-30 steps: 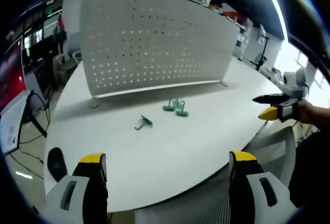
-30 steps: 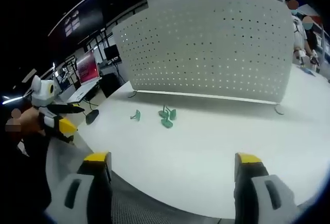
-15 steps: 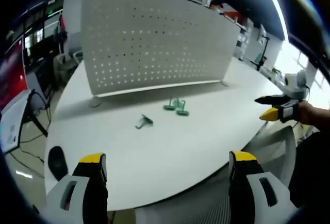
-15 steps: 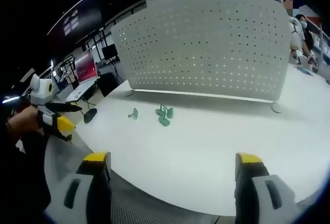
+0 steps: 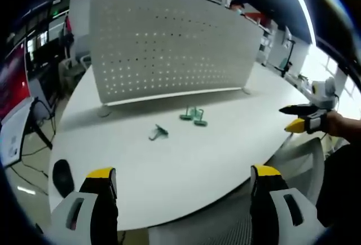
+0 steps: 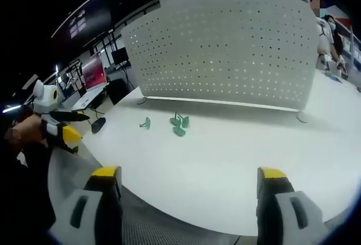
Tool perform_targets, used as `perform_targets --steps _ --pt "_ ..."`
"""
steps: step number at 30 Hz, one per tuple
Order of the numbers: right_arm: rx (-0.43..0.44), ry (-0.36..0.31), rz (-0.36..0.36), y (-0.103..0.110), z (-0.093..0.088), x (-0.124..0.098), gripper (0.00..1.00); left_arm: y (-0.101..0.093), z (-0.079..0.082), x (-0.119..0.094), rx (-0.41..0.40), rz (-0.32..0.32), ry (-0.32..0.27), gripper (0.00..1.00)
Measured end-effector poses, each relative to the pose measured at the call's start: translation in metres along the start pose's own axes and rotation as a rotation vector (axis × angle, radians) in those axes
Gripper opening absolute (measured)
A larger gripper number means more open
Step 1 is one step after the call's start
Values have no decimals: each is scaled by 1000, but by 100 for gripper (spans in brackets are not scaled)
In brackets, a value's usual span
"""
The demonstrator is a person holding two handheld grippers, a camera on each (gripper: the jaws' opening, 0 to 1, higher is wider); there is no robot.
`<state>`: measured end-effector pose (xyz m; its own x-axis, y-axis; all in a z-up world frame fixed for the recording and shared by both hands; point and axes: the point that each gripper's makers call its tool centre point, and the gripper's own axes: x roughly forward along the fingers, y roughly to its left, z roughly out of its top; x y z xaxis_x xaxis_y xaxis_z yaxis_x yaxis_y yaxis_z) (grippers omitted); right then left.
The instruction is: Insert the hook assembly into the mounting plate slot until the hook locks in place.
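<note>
- The left gripper [image 5: 179,180] sits low in the left gripper view, back from the table edge, its two grey jaws with yellow tips spread wide apart and nothing between them.
- The right gripper [image 6: 189,180] shows the same build in the right gripper view: matte grey plastic jaws capped in yellow, set wide apart and empty, held short of the rim of the table.
- The table [image 5: 186,160] is a smooth white top with a rounded edge, plain and slightly glossy.
- A mounting plate [image 5: 163,42] stands upright at the far side of the table: a thin, pale grey sheet pierced by an even grid of small round holes, resting on small feet at its lower corners.
- In the right gripper view the same mounting plate [image 6: 231,47] rises behind the small parts, with light shining through its holes.
- Small green hook pieces lie on the tabletop in front of the plate, apart from both grippers. Two hooks [image 5: 193,116] lie close together as a pair; their exact shape is too small to tell.
- A single hook [image 5: 158,133] lies a little nearer to the left of that pair, thin and bent, flat on the surface.
- In the right gripper view the paired hooks [image 6: 179,124] and the single hook [image 6: 146,123] lie near each other, well short of the plate's lower edge.
- A dark rounded object [image 5: 61,176] lies on the table near its left edge.
- A red-lit monitor [image 6: 94,71] stands in the background beyond the table.
</note>
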<state>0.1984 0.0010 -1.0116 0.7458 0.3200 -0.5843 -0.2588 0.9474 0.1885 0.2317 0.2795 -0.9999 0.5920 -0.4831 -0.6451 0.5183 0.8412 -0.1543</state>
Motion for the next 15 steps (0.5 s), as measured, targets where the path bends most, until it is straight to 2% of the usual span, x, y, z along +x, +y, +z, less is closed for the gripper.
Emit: perform_targets --steps 8,15 --pt "-20 21 21 3 2 13 95 3 -5 3 -6 -4 19 100" --pt "-91 23 52 6 19 38 89 6 -5 7 10 -17 53 100"
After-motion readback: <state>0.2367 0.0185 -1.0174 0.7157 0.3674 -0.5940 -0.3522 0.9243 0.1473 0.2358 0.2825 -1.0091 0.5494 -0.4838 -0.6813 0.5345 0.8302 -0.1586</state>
